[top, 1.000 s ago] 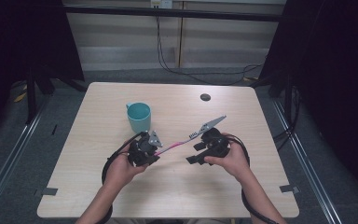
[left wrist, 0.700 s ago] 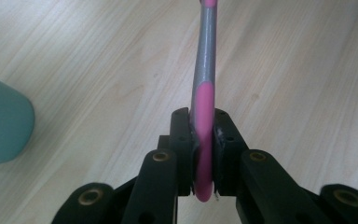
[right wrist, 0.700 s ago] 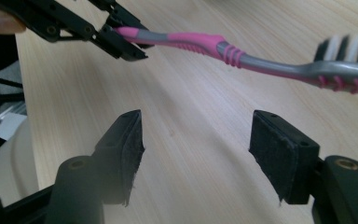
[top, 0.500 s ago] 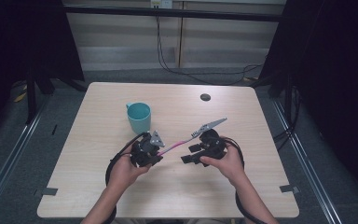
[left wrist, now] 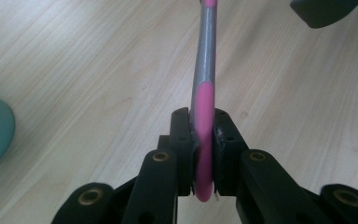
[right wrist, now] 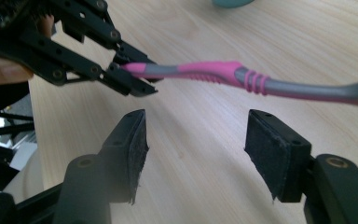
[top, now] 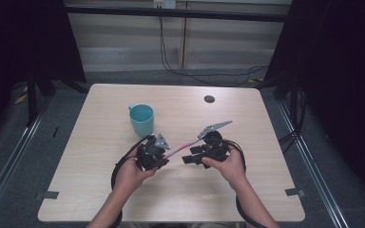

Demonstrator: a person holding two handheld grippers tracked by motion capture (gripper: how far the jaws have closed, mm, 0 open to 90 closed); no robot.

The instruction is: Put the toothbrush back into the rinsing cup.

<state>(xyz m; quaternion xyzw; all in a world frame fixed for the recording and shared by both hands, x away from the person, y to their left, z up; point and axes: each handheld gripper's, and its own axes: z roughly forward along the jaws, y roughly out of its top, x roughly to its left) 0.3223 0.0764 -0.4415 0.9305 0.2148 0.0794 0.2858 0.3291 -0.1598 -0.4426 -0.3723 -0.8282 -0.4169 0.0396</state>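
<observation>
With the pink-and-grey toothbrush (left wrist: 204, 116) pinched above the surface by the left tool (left wrist: 202, 135), a dropped handover is risked if the right tool (right wrist: 200, 149), having just been closing yet gaping beneath the handle, is shut off-target.

The toothbrush (top: 180, 147), pink and grey, is hanging level just above the table's near middle, its pink handle end lying left, its grey neck pointing right and farther off.
</observation>
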